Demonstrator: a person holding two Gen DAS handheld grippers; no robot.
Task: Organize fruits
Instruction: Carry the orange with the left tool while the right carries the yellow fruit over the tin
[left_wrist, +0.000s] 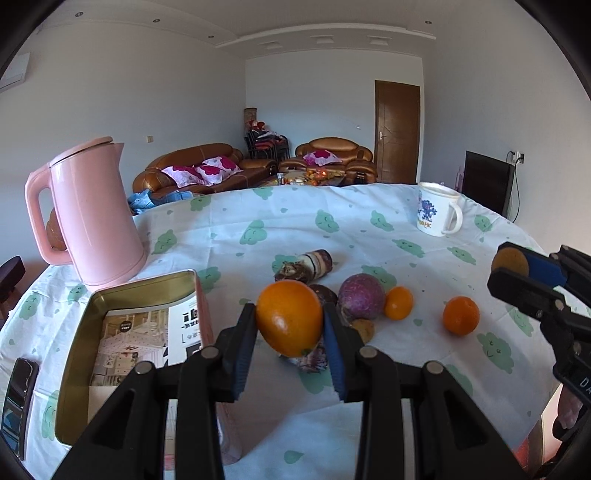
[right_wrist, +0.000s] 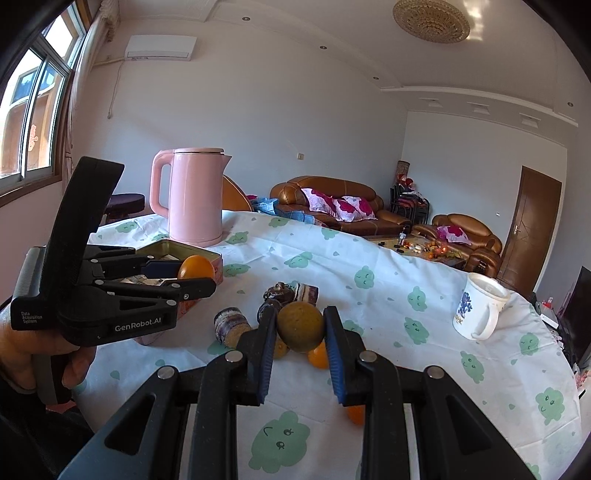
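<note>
Left wrist view: the left claw (left_wrist: 290, 319) is clenched on a large orange (left_wrist: 289, 317), held clear above the table (left_wrist: 369, 229). The open tin box (left_wrist: 146, 291) lies to the claw's left and a little nearer the camera, its long axis running away toward the pink kettle (left_wrist: 96, 218). So the coming move is likely a short sideways carry to the left. Loose fruit still sits on the cloth to the right: a purple fruit (left_wrist: 360, 297), a small orange (left_wrist: 398, 302) and another orange (left_wrist: 461, 315). The right claw (left_wrist: 511, 267) shows at the right edge, pinching a brownish fruit.

Right wrist view: the right claw (right_wrist: 301, 326) grips a brown-green round fruit (right_wrist: 300, 326) between its blue pads. The tin box (right_wrist: 207, 258) lies well off to its left, beyond the left claw (right_wrist: 197, 275) (which already hangs beside the box rim with its orange (right_wrist: 195, 267)). The left hand is plainly the nearer one.
</note>
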